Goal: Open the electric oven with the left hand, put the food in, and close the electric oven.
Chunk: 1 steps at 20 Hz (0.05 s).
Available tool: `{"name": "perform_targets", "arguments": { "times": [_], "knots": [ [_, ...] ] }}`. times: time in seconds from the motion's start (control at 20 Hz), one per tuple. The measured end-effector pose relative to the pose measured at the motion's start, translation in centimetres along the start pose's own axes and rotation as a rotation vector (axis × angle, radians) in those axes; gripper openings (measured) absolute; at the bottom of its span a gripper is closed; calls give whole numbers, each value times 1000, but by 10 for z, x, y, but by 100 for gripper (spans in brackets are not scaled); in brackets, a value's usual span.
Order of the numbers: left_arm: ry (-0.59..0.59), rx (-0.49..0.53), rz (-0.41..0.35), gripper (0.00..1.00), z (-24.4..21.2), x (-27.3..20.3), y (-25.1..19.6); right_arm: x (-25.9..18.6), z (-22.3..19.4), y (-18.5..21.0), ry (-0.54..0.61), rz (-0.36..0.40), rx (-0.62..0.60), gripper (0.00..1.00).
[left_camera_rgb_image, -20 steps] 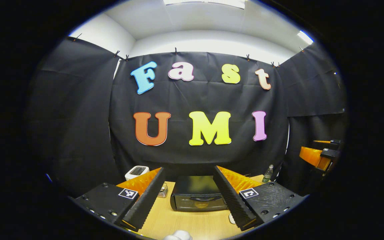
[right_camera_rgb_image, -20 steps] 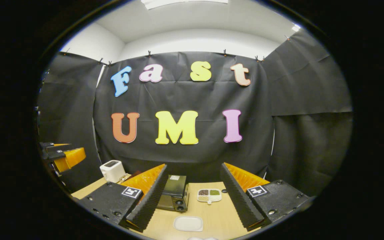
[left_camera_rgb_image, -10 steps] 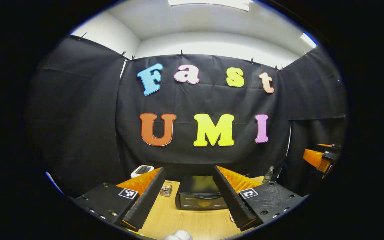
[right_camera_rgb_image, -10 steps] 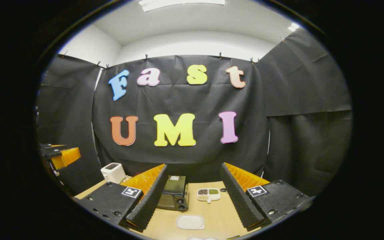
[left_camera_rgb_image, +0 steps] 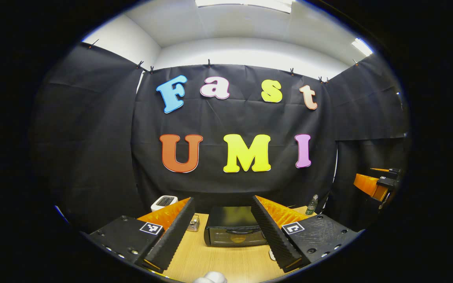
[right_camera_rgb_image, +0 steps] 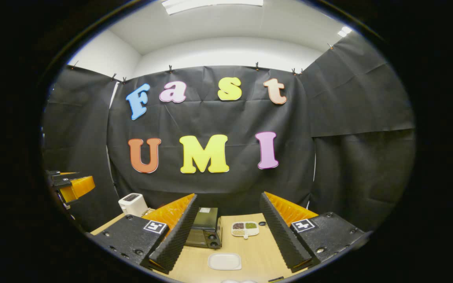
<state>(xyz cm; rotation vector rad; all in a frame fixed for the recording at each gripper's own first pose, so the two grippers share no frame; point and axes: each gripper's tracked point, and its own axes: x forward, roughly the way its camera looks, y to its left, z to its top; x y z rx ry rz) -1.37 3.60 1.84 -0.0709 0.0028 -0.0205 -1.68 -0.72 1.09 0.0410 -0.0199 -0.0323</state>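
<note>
The black electric oven stands on the wooden table with its door closed, straight ahead between the fingers of my left gripper, which is open, holds nothing and is well short of the oven. In the right gripper view the oven sits left of centre, partly behind a finger. My right gripper is open too, with a white plate on the table below it. A white rounded lump shows at the bottom edge. Each gripper appears at the other view's side: the right gripper, the left gripper.
A white toaster stands at the back left of the table. A small glass jar sits left of the oven and a bottle at the back right. A compartment dish of seasonings lies right of the oven.
Both views have drifted slightly; the left gripper view swung right, then back left. The oven door stays closed and both grippers stay open.
</note>
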Motion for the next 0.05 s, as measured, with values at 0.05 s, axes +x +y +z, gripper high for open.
{"name": "perform_targets", "arguments": {
  "times": [0.05],
  "knots": [
    [0,1,-1,94,0,1,0,0,1,1,1,0,-2,96]
  ]
}}
